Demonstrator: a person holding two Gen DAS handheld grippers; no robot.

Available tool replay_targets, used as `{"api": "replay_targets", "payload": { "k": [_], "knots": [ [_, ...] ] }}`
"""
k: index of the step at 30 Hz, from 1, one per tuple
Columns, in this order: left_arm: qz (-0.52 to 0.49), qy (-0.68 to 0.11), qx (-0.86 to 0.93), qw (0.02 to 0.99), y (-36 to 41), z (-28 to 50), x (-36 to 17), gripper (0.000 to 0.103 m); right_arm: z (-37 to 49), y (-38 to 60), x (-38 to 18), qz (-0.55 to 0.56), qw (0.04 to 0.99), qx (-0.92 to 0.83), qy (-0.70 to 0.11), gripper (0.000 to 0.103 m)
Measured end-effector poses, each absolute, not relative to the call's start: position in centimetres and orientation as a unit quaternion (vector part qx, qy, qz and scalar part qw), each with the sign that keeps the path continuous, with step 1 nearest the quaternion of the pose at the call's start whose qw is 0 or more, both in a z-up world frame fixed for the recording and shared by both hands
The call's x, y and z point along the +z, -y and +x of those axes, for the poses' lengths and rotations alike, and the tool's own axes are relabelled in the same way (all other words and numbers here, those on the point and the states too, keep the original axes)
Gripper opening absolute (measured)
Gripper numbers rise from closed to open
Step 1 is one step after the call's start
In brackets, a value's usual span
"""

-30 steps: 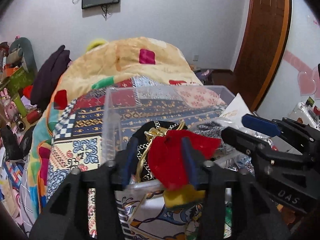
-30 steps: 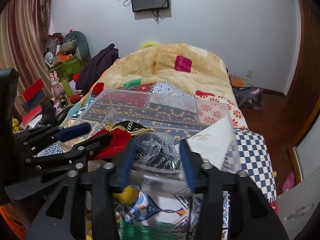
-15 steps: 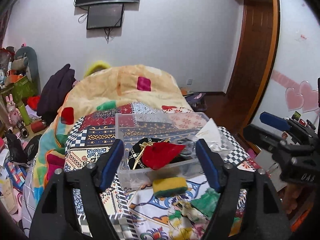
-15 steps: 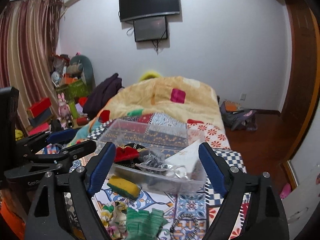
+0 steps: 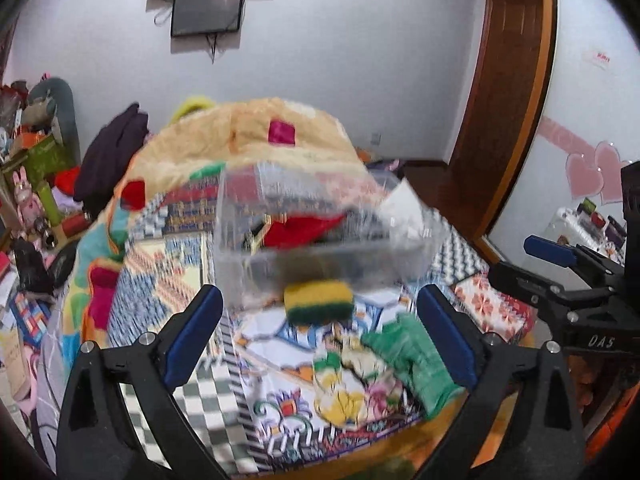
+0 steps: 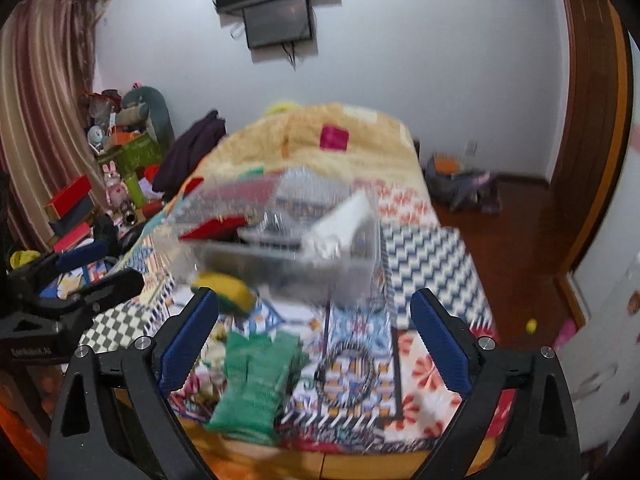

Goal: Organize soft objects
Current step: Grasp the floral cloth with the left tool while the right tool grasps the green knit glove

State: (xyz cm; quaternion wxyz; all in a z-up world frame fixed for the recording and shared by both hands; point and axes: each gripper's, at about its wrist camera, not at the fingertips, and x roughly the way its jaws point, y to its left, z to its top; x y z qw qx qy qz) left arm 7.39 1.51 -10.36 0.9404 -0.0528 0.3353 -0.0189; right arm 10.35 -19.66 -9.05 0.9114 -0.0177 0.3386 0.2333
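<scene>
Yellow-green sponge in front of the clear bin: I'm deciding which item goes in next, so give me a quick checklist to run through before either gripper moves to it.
1. Left gripper open and holding nothing: ok.
2. Right gripper open and holding nothing: ok.
3. Sponge lies on the bed outside the clear bin, nothing on top of it: ok.
4. Bin open at the top, no lid visible: ok.
5. Room left in the bin beside the red cloth: cannot tell, frames are motion-blurred.
6. Green cloth clear of the sponge: ok, it lies nearer the bed's edge.
</scene>
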Motion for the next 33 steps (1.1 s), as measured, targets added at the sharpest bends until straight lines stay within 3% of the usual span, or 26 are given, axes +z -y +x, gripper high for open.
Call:
{"api": "replay_targets", "payload": {
  "k": [8, 12, 15, 19, 22, 27, 29, 33],
  "knots": [
    [-0.057, -0.4, -0.009, 0.915, -1.6, 8.3, -15.8, 0.099, 10.2, 18.4, -12.7, -0.025, 0.883, 0.258, -0.39, 0.095],
    [-0.055, -0.419, -0.02, 0.906, -1.4, 8.5, -17.1, 0.084, 10.0, 17.2, -14.4, -0.024, 0.862, 0.282, -0.421, 0.077],
    [-0.053, -0.428, -0.026, 0.902, -1.1, 8.6, -17.9, 0.081, 10.2, 16.7, -15.3, -0.022, 0.849, 0.291, -0.44, 0.064],
    [-0.052, -0.439, -0.038, 0.896, -0.9, 8.9, -18.7, 0.072, 10.2, 16.3, -16.0, -0.026, 0.838, 0.297, -0.456, 0.055],
    [-0.048, -0.438, -0.042, 0.896, -0.6, 9.0, -18.9, 0.062, 10.2, 16.1, -16.2, -0.031, 0.834, 0.304, -0.46, 0.043],
    [-0.043, -0.439, -0.059, 0.896, -0.4, 8.9, -18.9, 0.023, 10.1, 16.1, -16.2, -0.035, 0.832, 0.309, -0.46, 0.02],
    [-0.045, -0.441, -0.065, 0.894, -0.4, 8.9, -18.9, 0.014, 10.1, 16.3, -16.1, -0.032, 0.832, 0.31, -0.458, 0.017],
    [-0.048, -0.43, -0.066, 0.899, -0.5, 8.4, -18.2, 0.008, 10.0, 16.3, -15.4, -0.025, 0.838, 0.314, -0.446, 0.013]
  ]
}}
